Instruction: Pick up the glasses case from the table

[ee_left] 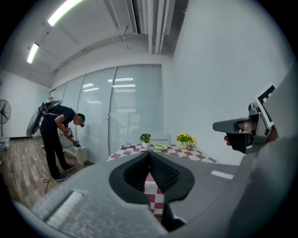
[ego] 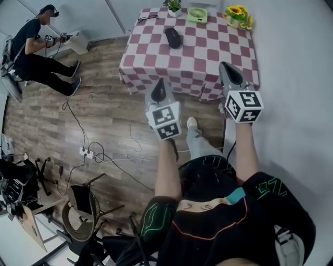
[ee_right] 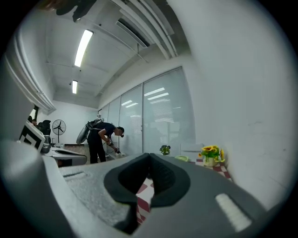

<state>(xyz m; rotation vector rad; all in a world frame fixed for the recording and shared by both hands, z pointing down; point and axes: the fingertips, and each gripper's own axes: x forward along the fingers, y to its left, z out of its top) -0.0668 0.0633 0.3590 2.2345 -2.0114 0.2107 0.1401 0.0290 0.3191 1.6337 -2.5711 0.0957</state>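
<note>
On the checkered table (ego: 208, 57), left of its middle: black glasses case (ego: 173, 37), lying flat, untouched. Before the table's near edge: left gripper (ego: 160, 85), jaws pressed together, gripping nothing. At the table's near right corner: right gripper (ego: 228, 70), jaws likewise closed tight, empty. At the table's far right corner: potted sunflowers (ego: 238, 15).

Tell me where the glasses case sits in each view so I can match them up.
Head view: glasses case at top centre, on the checkered table.
Left gripper view: not visible.
Right gripper view: not visible either.
Shared landmark: the sunflowers, top right in the head view, right of centre in both gripper views.
</note>
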